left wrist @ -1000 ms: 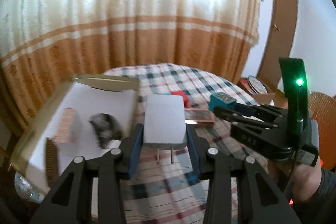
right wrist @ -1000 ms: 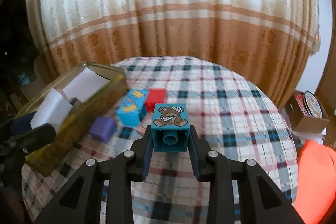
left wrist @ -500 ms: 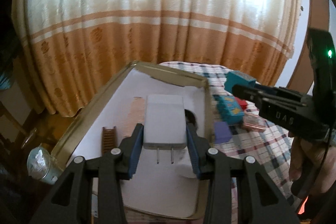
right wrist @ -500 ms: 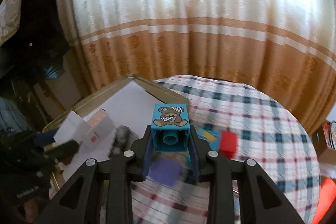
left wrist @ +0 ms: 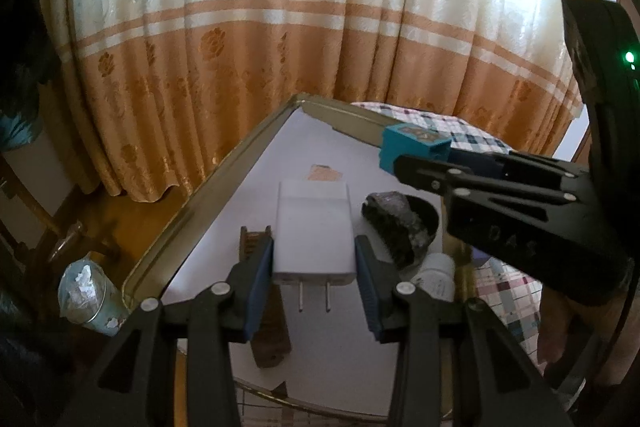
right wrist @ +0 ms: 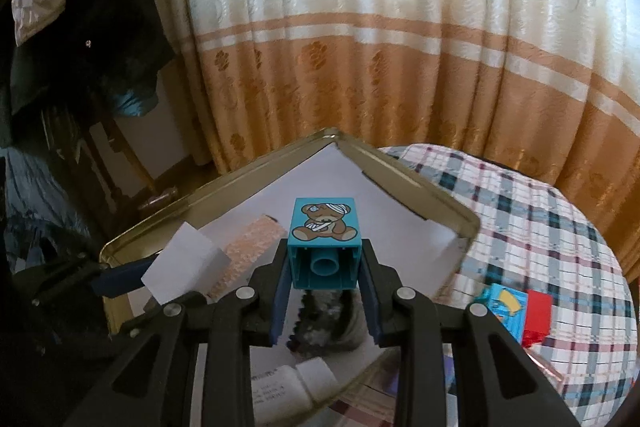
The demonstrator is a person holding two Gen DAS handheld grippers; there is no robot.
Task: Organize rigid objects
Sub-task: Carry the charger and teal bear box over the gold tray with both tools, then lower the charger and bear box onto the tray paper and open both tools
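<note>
My left gripper [left wrist: 314,267] is shut on a white plug adapter [left wrist: 314,227], held over the gold-rimmed tin box [left wrist: 224,179] with a white lining. My right gripper [right wrist: 324,279] is shut on a teal toy block with a bear picture [right wrist: 323,241], also held over the box [right wrist: 256,183]. The right gripper with the teal block [left wrist: 414,145] shows in the left wrist view at right. The adapter [right wrist: 186,263] shows in the right wrist view at left. Inside the box lie a dark rock [left wrist: 394,223], a brown ridged bar [left wrist: 266,327], a pink block [right wrist: 248,247] and a small white bottle [left wrist: 436,277].
A plaid tablecloth [right wrist: 540,211] covers the round table to the right of the box. A blue block [right wrist: 502,309] and a red block [right wrist: 538,313] lie on it. An orange and cream curtain [right wrist: 380,67] hangs behind. A foil-covered cup [left wrist: 86,293] stands left of the box.
Both grippers have moved left from above the tablecloth to above the tin box, each still holding its object. The box now fills the lower view.
</note>
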